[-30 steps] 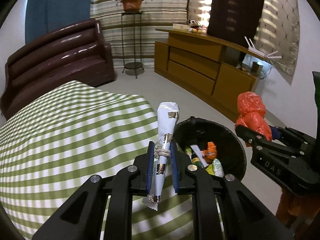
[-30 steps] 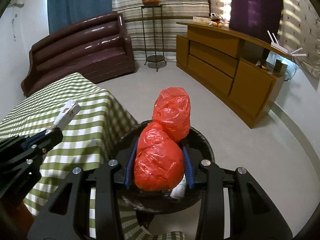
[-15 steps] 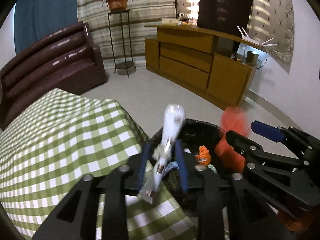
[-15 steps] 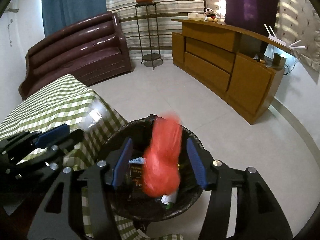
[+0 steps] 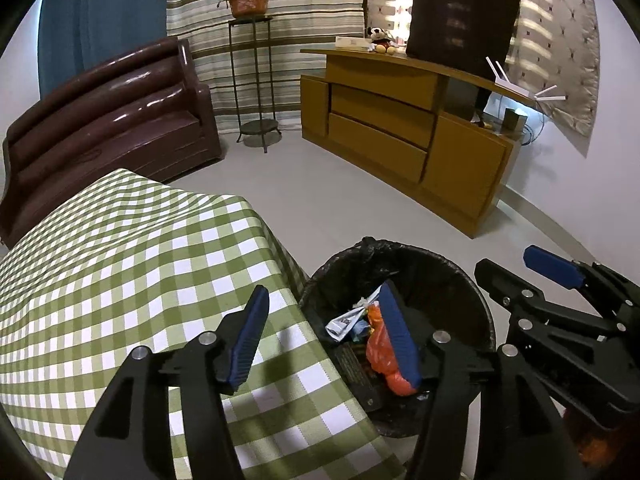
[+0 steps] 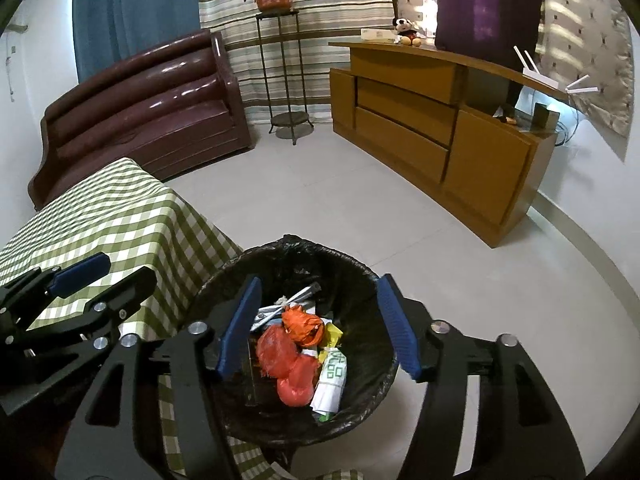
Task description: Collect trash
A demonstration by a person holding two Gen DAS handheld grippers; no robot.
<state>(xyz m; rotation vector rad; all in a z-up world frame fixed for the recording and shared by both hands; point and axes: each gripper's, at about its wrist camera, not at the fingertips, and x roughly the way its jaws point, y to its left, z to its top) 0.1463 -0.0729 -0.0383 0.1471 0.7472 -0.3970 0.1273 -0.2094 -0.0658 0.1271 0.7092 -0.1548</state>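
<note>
A black-lined trash bin [image 6: 372, 280] [image 5: 452, 264] stands on the floor beside the table. Inside it lie the red plastic bag [image 6: 280, 356] [image 5: 384, 356], the rolled paper tied with string [image 6: 288, 304] [image 5: 348, 316], an orange wad [image 6: 302, 326] and a white packet with green print [image 6: 332, 380]. My right gripper [image 6: 316, 328] hangs over the bin, its jaws opening with nothing pressed between the pads. My left gripper [image 5: 324, 340] sits over the table edge and the bin's rim, its jaws opening too and empty. Each gripper shows in the other's view: the right gripper [image 5: 560, 312], the left gripper [image 6: 76, 292].
The table with a green checked cloth [image 5: 120, 260] [image 6: 100, 216] lies to the left of the bin. A dark brown sofa [image 6: 140, 100], a metal plant stand [image 6: 284, 76] and a wooden sideboard [image 6: 440, 128] line the far side. Pale floor [image 6: 320, 192] spreads between.
Both grippers opened. The rolled paper left the left gripper and the red bag left the right one; both fell into the bin. Both grippers shifted toward the bin.
</note>
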